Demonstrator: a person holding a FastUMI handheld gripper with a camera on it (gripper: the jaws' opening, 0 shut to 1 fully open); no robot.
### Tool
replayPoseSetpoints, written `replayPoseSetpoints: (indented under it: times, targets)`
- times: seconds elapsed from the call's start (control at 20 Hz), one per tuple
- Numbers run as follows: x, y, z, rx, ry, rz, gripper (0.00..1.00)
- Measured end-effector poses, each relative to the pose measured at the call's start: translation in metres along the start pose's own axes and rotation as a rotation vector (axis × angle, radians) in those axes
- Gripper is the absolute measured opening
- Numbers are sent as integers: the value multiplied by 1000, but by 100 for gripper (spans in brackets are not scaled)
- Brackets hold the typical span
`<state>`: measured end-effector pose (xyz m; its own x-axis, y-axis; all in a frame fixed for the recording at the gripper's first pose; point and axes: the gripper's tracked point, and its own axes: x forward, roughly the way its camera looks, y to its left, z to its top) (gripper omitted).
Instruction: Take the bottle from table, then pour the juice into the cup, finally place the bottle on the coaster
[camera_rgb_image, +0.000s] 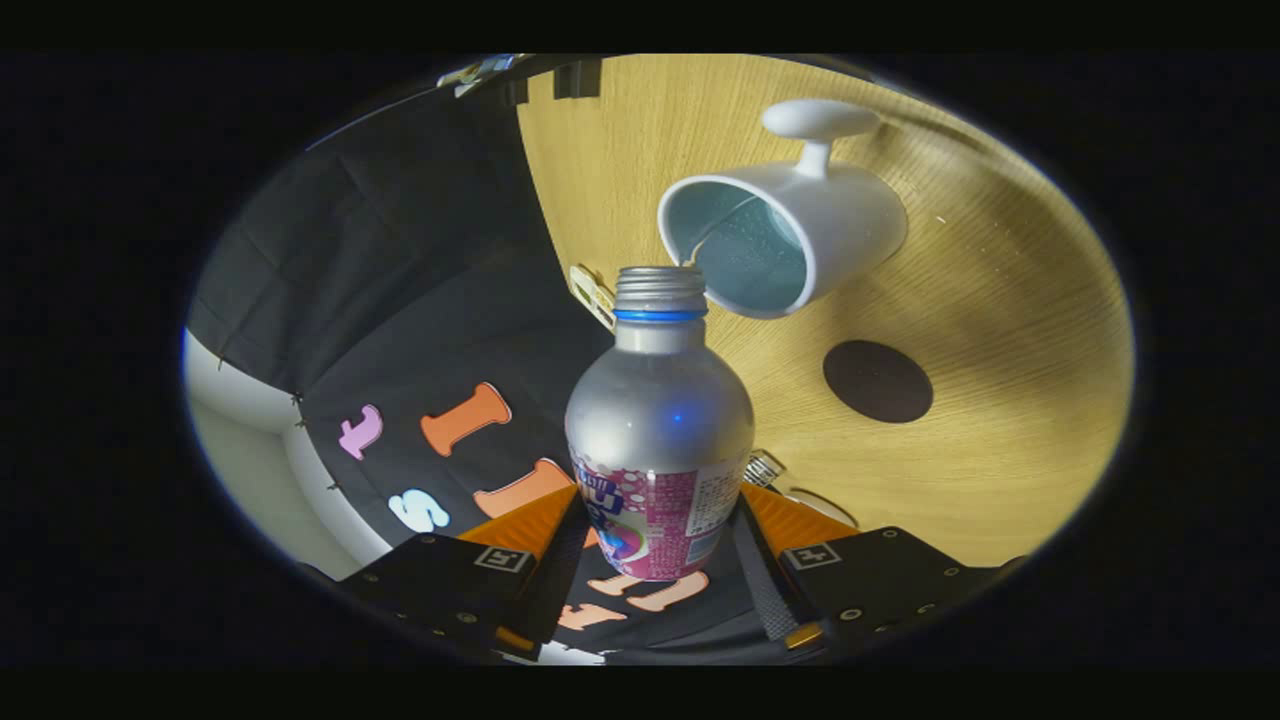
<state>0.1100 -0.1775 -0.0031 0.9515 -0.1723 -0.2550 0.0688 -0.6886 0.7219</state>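
I have the claw (655, 545) clamped on the bottle (658, 440), mouth at the cup (790, 235) ahead; next, tip further to pour.

Your gripper (655, 540) has two black finger housings, each bearing a small square black-and-white marker and several round screws. Orange wedge panels sit on top. The inner finger (765, 590) faces are ribbed.
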Motion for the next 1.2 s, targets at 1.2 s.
replayPoseSetpoints:
  times: [1.2]
  targets:
    - [3,-6,3,39,-18,-17,76]
